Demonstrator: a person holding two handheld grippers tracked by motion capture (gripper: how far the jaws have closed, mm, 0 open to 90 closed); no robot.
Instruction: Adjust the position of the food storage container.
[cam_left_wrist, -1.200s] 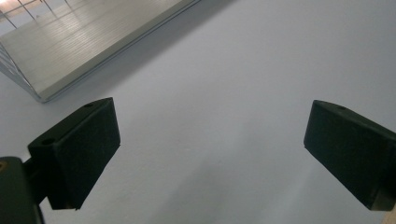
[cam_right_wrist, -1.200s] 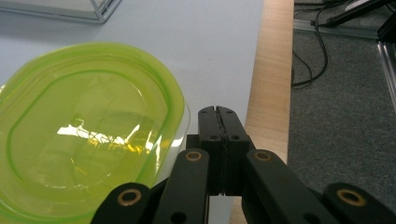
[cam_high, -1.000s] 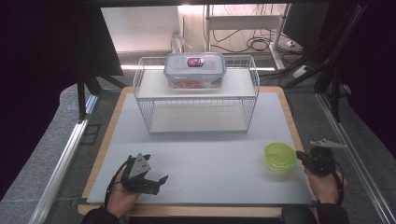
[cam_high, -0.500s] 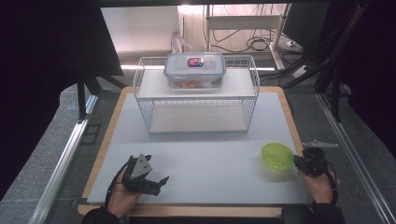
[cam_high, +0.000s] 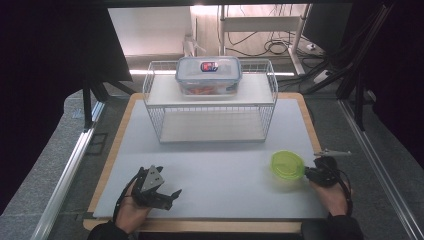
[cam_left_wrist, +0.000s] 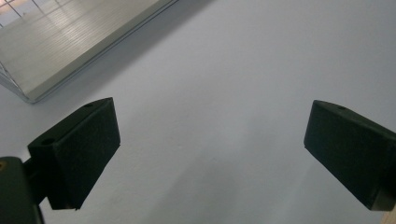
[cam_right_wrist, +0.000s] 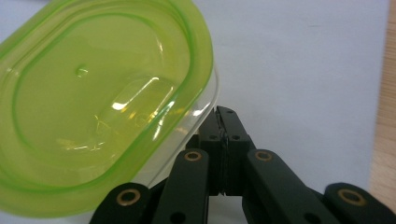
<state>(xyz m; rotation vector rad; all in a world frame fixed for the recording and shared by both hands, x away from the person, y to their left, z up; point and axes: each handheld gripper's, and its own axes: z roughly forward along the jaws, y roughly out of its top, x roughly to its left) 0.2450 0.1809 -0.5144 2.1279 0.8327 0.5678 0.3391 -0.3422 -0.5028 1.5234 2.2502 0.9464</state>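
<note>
Green lidded tub (cam_high: 288, 165) sits on the tabletop (cam_high: 220, 165), in front of the wire rack (cam_high: 210, 102) and off toward its right end, near the tabletop's right edge. Right claw (cam_high: 306, 173) is closed, jaws pressed together right at the tub's rim (cam_right_wrist: 205, 116); can't tell if they pinch the lid edge or just touch it. Tub looks not yet lifted. Left claw (cam_high: 172, 196) is open, empty, parked well left of the tub over bare surface. Clear lidded box (cam_high: 208, 75) already on the rack's top shelf. My read: early stage, whole carry left.
</note>
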